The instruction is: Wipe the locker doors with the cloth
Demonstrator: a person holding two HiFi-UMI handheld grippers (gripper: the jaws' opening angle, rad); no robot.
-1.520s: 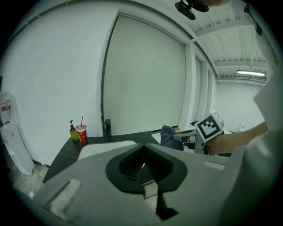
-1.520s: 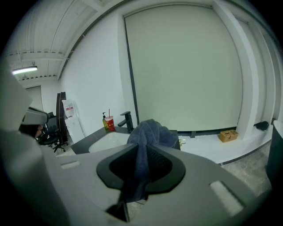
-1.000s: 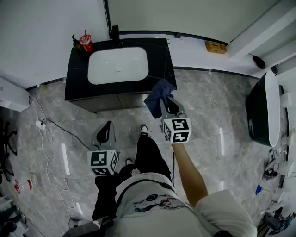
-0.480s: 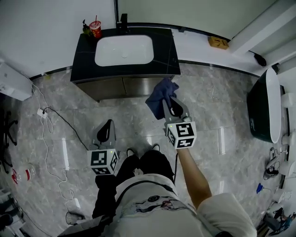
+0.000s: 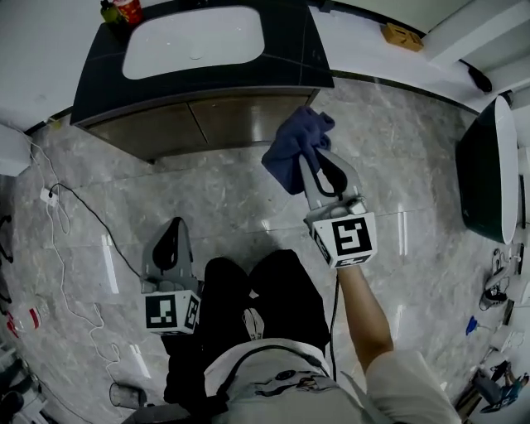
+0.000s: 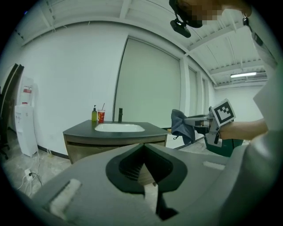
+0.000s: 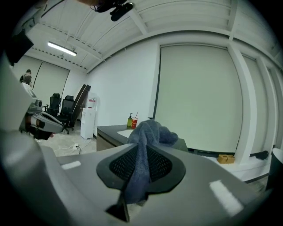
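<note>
A dark blue cloth (image 5: 291, 151) bunches out of my right gripper (image 5: 310, 159), which is shut on it. It hangs just in front of the brown doors (image 5: 240, 118) of a black-topped sink cabinet, apart from them. In the right gripper view the cloth (image 7: 150, 130) runs down between the jaws of that gripper (image 7: 142, 148) and hides the tips. My left gripper (image 5: 175, 225) hangs lower, beside the person's left leg, shut on nothing. The left gripper view looks over its closed jaws (image 6: 142, 146) at the cabinet doors (image 6: 88, 149) and the held cloth (image 6: 181, 126).
A white basin (image 5: 195, 40) sits in the countertop, with a bottle and a red cup (image 5: 126, 10) at its back left. A cable (image 5: 83, 217) trails over the marble floor at the left. A dark bin (image 5: 479, 178) stands at the right; a small box (image 5: 403, 36) lies by the wall.
The cabinet has come nearer and its doors now show wide. Both grippers have sunk. The right one has carried the cloth closer to the doors.
</note>
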